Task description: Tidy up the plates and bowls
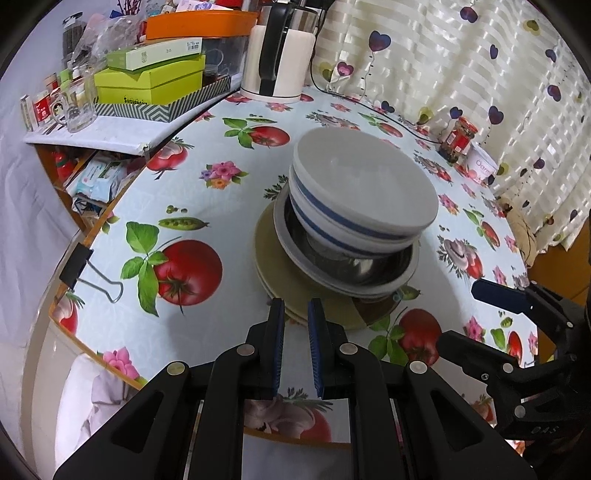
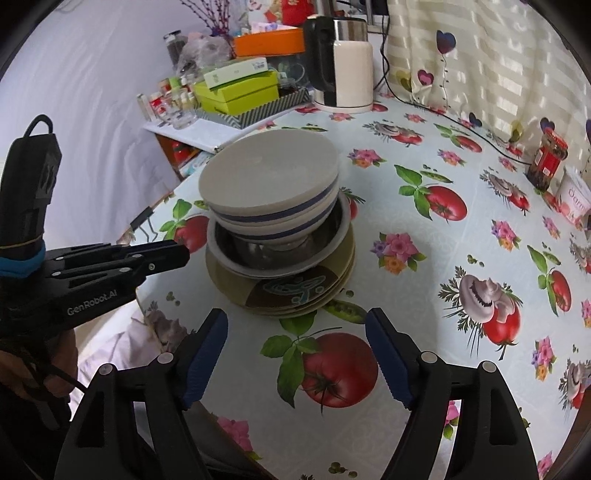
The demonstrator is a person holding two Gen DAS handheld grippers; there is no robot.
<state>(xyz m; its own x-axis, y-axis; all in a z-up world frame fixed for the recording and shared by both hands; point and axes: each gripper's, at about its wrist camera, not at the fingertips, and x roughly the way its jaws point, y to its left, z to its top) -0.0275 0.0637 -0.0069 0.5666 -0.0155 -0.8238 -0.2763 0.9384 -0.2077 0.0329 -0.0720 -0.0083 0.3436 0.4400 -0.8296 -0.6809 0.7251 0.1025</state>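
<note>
A: What is the biggest thing in view?

B: A surface [image 2: 461,258] covered by a pale blue cloth printed with tomatoes, mushrooms, peas and flowers. A cream curtain [image 1: 461,74] with purple hearts hangs behind it.

A: And where are the dishes?

B: One stack stands near the middle of the surface. At the bottom lie several olive-green plates [image 2: 229,284], one showing a brown patch with a teal pattern. On them sits a wide white-rimmed bowl [image 2: 347,225] with a dark shiny inside. In that bowl rest two nested white bowls with blue bands [image 2: 273,214], tilted a little.

A: What else stands around?

B: At the far edge, a white and black electric kettle [image 1: 277,62]. Beside it, a shelf with stacked green boxes [image 1: 147,81] under an orange box [image 1: 199,22]. On the curtain side, a jar with a red label [image 1: 458,138] stands next to a white tub [image 1: 482,166].

A: And the tools?

B: The left tool [image 1: 296,308] hovers over the near edge of the plates, its blue pads close together with a narrow gap and nothing between them. The right tool [image 2: 297,325] is spread wide just in front of the stack, empty, touching nothing.

A: Anything smaller?

B: A black binder clip [image 1: 79,264] grips the cloth's edge.
</note>
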